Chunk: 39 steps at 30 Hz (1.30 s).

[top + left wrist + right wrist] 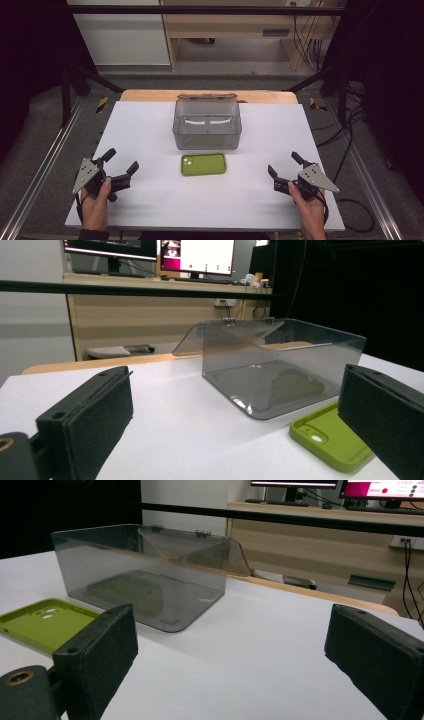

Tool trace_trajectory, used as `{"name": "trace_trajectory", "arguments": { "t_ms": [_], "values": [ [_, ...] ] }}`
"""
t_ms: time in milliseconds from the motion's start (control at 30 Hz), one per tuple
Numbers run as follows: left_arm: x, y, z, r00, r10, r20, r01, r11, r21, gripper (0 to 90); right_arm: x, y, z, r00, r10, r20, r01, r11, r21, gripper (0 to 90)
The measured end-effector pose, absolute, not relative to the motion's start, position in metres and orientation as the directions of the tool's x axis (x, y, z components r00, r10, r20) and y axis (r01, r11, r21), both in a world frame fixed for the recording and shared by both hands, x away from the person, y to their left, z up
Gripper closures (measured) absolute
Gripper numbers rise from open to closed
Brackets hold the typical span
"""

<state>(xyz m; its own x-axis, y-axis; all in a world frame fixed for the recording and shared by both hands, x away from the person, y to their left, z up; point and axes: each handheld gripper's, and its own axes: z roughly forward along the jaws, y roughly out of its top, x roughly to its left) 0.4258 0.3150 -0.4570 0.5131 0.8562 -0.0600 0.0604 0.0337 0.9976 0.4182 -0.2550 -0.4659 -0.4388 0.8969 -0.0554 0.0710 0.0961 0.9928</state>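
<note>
While the white table spreads wide under everything, a clear grey box stands at its far middle, lid tipped back. Just in front of the box, apart from it, a green phone case lies flat. The left gripper rests at the near left, well apart from the case, its fingers spread wide with nothing between them. The right gripper sits at the near right, fingers likewise released and empty.
</note>
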Motion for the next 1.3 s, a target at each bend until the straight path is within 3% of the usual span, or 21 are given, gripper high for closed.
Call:
{"name": "trace_trajectory", "arguments": {
  "t_ms": [767,933,1300],
  "values": [
    [0.426,0.306,-0.457,0.521,0.853,-0.028,0.027,0.016,1.0,1.1,0.42,-0.243,-0.468,-0.432,0.9,-0.056,0.055,0.089,0.994,4.9],
    [0.425,0.308,-0.457,0.52,0.854,-0.02,0.03,0.006,1.0,1.1,0.425,-0.233,-0.465,-0.431,0.902,-0.007,0.136,0.072,0.988,4.9],
    [0.425,0.313,-0.457,0.513,0.858,-0.041,0.036,0.026,0.999,1.3,0.453,-0.185,-0.45,-0.501,0.865,-0.025,0.34,0.223,0.914,4.7]
  ]
}}
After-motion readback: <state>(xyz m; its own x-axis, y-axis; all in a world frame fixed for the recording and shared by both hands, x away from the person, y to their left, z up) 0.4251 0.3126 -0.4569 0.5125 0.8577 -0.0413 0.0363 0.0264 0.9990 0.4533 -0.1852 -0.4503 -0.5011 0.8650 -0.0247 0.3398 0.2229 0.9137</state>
